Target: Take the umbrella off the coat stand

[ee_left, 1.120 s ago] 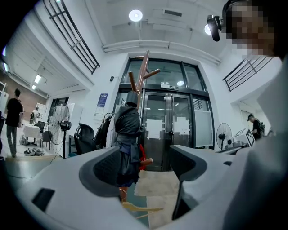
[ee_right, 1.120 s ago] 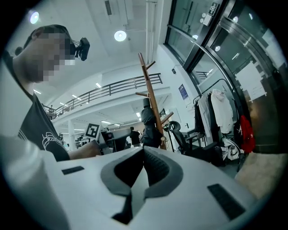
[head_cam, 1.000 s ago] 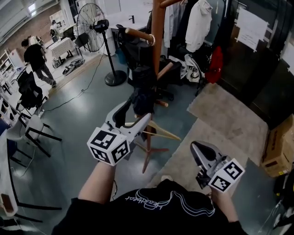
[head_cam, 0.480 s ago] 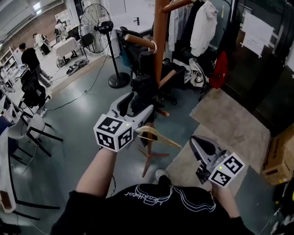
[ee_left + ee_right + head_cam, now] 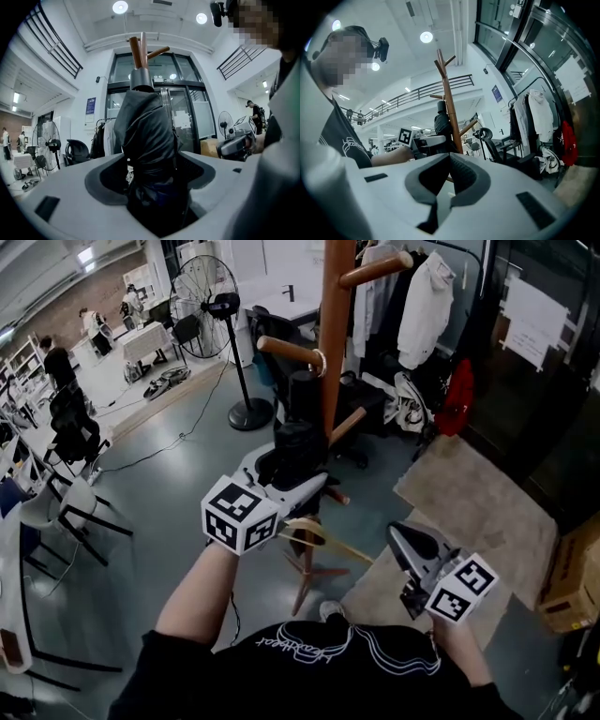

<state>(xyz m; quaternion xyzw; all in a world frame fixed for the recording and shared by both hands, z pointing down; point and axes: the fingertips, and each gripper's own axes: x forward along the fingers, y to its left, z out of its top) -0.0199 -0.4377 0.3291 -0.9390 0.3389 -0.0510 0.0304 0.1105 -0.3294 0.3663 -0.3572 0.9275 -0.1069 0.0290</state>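
Clamping our left gripper on the umbrella, we're not getting it off the coat stand yet; right gripper is idling, jaws together, empty.

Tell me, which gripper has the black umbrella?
The left gripper: its jaws clamp the folded black umbrella. The right gripper, lower down, holds nothing.

- You hold two grippers: one left gripper and one right gripper.
- You face one coat stand, with three pegs showing in your head view.
- One umbrella.
- One wooden hanger.
- One standing fan.
- One cardboard box.
- Two people far behind, perhaps a third; they are too small for a sure count.
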